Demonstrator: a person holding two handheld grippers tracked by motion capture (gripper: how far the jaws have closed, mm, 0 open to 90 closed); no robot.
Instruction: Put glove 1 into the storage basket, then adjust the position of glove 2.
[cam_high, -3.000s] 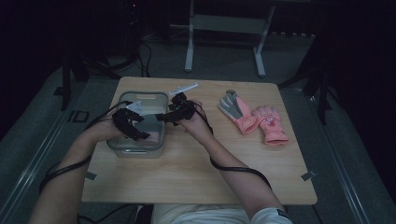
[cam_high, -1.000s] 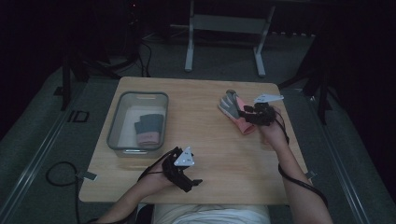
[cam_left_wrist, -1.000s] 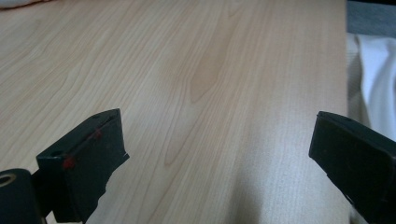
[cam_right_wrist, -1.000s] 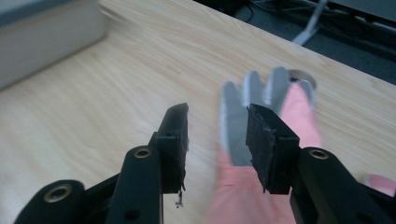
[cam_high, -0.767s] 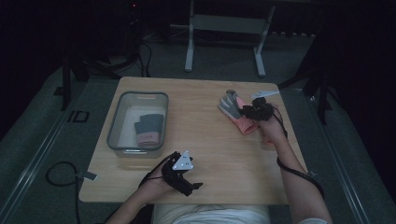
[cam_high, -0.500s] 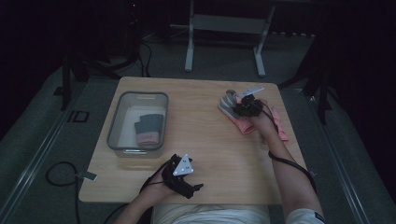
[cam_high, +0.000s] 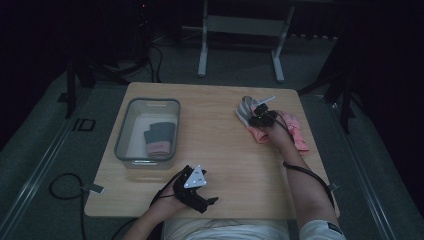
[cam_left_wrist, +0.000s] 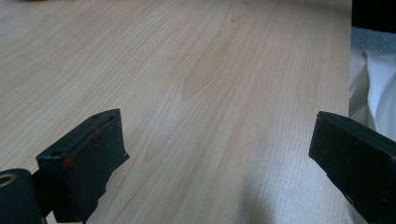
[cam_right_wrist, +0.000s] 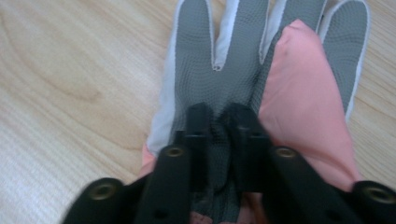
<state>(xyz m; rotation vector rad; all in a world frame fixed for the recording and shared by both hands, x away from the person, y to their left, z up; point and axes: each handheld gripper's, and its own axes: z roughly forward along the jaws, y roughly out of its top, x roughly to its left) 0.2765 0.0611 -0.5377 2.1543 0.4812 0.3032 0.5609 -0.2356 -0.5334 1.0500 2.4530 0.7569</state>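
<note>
Wooden table (cam_high: 220, 125) — right gripper (cam_right_wrist: 218, 122) has just pinched one grey glove (cam_right_wrist: 224, 56); left gripper (cam_left_wrist: 219, 154) wide.

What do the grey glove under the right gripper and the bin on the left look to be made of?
Grey glove: knit fabric with a dotted, rubbery-looking palm and white edging. Bin: probably clear plastic, since the table shows through its walls.

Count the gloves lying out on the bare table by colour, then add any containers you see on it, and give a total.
grey glove: 1
pink gloves: 2
clear bin: 1
Total: 4
</note>
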